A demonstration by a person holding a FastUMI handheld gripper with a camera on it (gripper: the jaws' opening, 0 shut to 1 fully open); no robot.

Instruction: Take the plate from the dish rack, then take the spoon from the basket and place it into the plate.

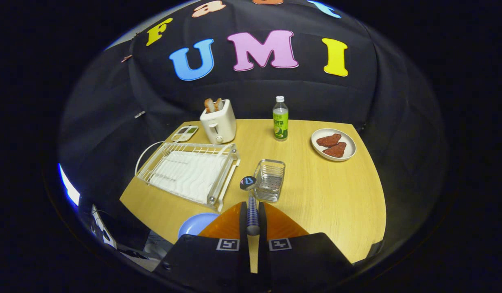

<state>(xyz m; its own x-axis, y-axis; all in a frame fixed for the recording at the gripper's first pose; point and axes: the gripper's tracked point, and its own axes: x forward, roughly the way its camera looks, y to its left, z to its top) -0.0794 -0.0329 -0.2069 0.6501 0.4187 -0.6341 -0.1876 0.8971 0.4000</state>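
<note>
Room: a booth hung with black cloth, with a pale wooden worktop [324,191] in the middle under even light.
Far edge of the worktop: a white toaster [218,122] with bread in its slots, a small tray [185,133] beside it toward the far left corner, a green-labelled bottle [280,119], and toward the far right corner a white plate with two brown pieces of food [333,144].
Dish rack [190,171]: white wire, on the left side of the worktop, no plate standing in it.
Plate [196,224]: blue, at the near edge of the worktop, just left of the fingers, partly hidden behind them.
Basket [269,180]: small metal wire, mid-worktop, just ahead of the fingers.
Hand-held gripper [253,221]: its fingers are closed narrowly on the striped handle of the spoon [251,195], whose dark bowl points forward beside the basket's left rim.
Step in hand: judging by the rack and the plate at the near edge, the first part looks done; the spoon appears lifted from the basket and on its way to the plate.
Next move: swing left and toward the near edge, lower the spoon over the blue plate, then open the fingers.
</note>
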